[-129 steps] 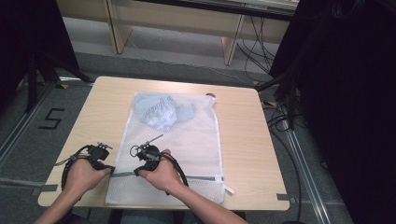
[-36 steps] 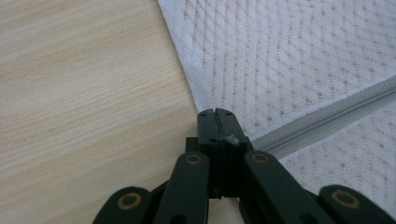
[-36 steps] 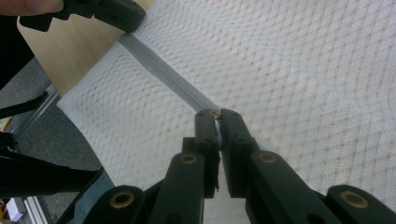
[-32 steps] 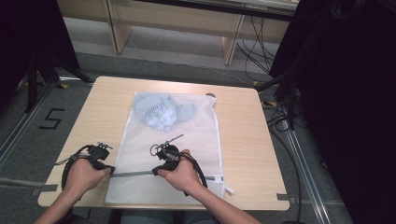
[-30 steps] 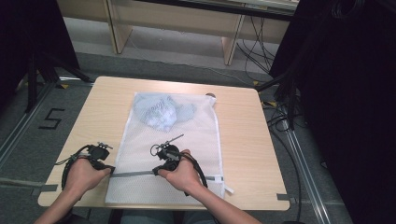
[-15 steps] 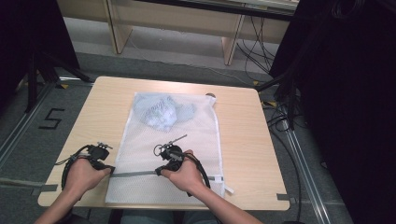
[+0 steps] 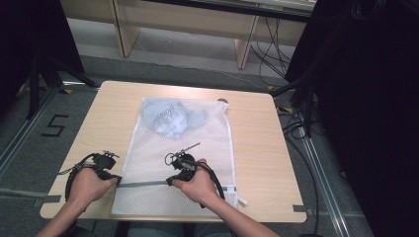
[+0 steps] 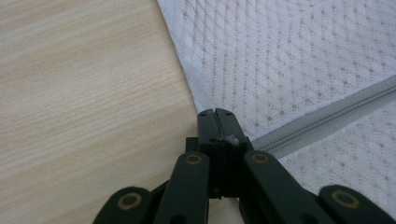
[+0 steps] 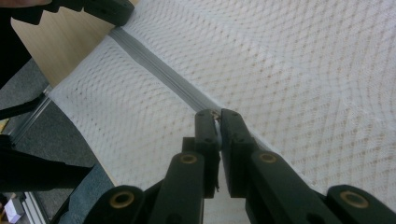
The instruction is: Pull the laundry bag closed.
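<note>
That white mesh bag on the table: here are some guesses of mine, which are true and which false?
1. The mesh bag lies flat on the wooden table. True.
2. The bag is empty. False: a bluish bundle of cloth sits inside at its far end.
3. The left gripper is shut on the bag's edge at the grey zipper. True.
4. The right gripper hangs open above the table. False: it is shut on the zipper pull.

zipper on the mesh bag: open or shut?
Partly shut. The grey zipper looks closed between the left hand-held gripper and right hand-held gripper; beyond the right one on the white mesh laundry bag, cannot tell.
</note>
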The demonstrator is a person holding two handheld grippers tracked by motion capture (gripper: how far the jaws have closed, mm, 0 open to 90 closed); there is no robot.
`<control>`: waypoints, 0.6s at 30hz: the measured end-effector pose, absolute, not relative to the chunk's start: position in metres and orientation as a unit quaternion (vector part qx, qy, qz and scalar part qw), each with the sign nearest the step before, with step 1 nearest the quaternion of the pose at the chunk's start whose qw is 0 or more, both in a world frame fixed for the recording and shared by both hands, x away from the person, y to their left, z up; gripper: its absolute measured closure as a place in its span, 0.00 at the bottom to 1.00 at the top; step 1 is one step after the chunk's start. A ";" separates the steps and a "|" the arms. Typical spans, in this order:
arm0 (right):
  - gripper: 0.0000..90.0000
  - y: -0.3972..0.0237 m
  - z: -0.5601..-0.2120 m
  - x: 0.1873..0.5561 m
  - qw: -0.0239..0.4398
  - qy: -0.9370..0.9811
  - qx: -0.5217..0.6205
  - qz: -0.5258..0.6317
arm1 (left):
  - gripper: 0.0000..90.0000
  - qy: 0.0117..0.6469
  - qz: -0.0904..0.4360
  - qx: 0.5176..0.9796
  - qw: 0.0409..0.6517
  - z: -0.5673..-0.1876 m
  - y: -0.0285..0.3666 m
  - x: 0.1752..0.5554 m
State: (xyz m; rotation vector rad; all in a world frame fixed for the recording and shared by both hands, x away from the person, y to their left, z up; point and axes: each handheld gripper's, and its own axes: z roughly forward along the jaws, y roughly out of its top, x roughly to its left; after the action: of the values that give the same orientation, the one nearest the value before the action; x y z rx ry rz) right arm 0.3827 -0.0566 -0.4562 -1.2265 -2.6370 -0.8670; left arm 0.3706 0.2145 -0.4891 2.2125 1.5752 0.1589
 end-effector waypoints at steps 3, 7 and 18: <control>0.97 -0.058 -0.457 0.383 0.053 -0.866 -0.406 -0.286 | 1.00 0.568 0.056 0.794 0.210 -0.489 0.215 0.371; 0.97 -0.060 -0.457 0.383 0.052 -0.866 -0.408 -0.285 | 1.00 0.567 0.057 0.795 0.209 -0.489 0.214 0.371; 0.97 -0.064 -0.456 0.382 0.057 -0.863 -0.418 -0.279 | 1.00 0.570 0.057 0.791 0.213 -0.490 0.214 0.370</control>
State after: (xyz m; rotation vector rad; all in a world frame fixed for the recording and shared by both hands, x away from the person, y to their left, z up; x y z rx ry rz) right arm 0.3819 -0.0643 -0.4565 -1.2680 -2.6163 -0.8458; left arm 0.3704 0.2138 -0.4896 2.1967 1.5837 0.1581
